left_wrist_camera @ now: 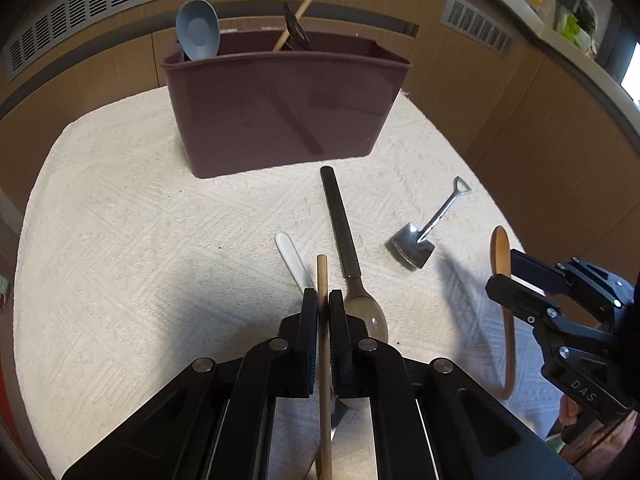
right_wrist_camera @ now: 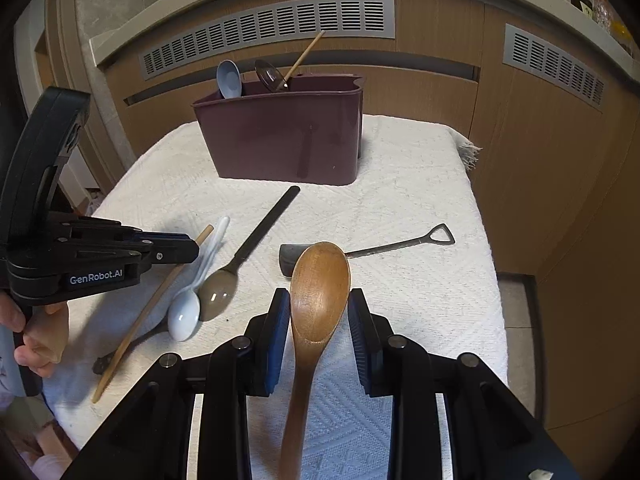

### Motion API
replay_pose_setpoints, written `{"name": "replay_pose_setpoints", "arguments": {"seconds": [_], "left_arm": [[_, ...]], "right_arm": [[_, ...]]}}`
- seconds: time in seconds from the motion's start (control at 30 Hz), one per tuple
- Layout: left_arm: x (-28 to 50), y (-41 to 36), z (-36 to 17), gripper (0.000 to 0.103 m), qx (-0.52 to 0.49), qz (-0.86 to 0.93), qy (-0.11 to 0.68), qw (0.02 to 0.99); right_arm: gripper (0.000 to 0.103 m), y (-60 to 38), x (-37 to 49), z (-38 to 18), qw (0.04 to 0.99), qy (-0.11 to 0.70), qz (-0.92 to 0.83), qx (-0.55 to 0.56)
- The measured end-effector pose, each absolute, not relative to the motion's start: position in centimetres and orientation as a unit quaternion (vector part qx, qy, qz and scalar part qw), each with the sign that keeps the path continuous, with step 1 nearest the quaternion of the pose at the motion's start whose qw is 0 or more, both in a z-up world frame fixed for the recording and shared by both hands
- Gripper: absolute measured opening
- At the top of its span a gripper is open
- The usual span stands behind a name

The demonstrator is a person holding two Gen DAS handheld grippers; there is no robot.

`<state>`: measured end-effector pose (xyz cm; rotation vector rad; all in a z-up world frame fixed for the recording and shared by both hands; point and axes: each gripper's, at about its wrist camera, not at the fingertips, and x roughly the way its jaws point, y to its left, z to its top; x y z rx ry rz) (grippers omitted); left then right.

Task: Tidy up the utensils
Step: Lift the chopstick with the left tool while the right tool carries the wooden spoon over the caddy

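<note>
A maroon utensil holder [left_wrist_camera: 280, 112] [right_wrist_camera: 288, 136] stands at the back of the white cloth, holding a blue spoon [left_wrist_camera: 198, 30], a dark spoon and a wooden stick. My left gripper [left_wrist_camera: 323, 300] is shut on a wooden chopstick [left_wrist_camera: 323, 340] [right_wrist_camera: 152, 304], just above the cloth. My right gripper [right_wrist_camera: 319, 300] is shut on the bowl of a brown wooden spoon [right_wrist_camera: 318, 280] [left_wrist_camera: 502, 256]. On the cloth lie a white spoon [right_wrist_camera: 184, 316], a black-handled spoon [left_wrist_camera: 340, 220] [right_wrist_camera: 240, 264] and a metal shovel-shaped spoon [left_wrist_camera: 424, 232] [right_wrist_camera: 384, 246].
The white cloth [left_wrist_camera: 140, 240] [right_wrist_camera: 420, 200] covers a small table with wooden cabinets and vent grilles [right_wrist_camera: 272, 28] behind. The table drops off at the right edge [right_wrist_camera: 492, 280]. A dark utensil lies partly under the chopstick [right_wrist_camera: 132, 344].
</note>
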<state>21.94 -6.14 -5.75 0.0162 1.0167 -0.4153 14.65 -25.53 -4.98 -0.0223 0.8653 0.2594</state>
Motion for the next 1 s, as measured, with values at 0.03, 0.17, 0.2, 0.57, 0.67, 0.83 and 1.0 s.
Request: {"name": "replay_pose_setpoints", "arguments": {"seconds": [0.03,0.17,0.2,0.57,0.67,0.83,1.0], "left_arm": [[21.7,-5.9,-5.4,0.005,0.004,-0.199,0.478,0.855],[20.8,-4.6,-3.8,0.005,-0.01,-0.2,0.459,0.866],[20.7,-4.4,-3.4,0.005,-0.013,-0.2,0.453,0.869],[17.5,-2.7,1.8,0.005,-0.047,-0.228,0.368,0.9],[16.6,-2.8,2.5,0.005,-0.043,-0.233,0.355,0.904],[15.5,-2.4,3.4,0.005,-0.046,-0.235,0.341,0.909],[14.4,-1.5,4.6,0.005,-0.053,-0.23,0.323,0.917]], "right_arm": [[0.027,-25.5,14.6,-4.9,0.9,0.417,0.125,-0.013],[0.027,-25.3,14.4,-4.7,0.901,0.416,0.124,-0.016],[0.027,-25.2,14.4,-4.6,0.901,0.416,0.125,-0.015],[0.027,-24.9,13.3,-2.1,0.912,0.386,0.141,-0.008],[0.027,-24.7,12.9,-1.2,0.916,0.374,0.144,-0.011],[0.027,-24.4,12.3,-0.3,0.92,0.364,0.145,-0.018],[0.027,-24.2,11.7,0.4,0.924,0.353,0.147,-0.024]]}}
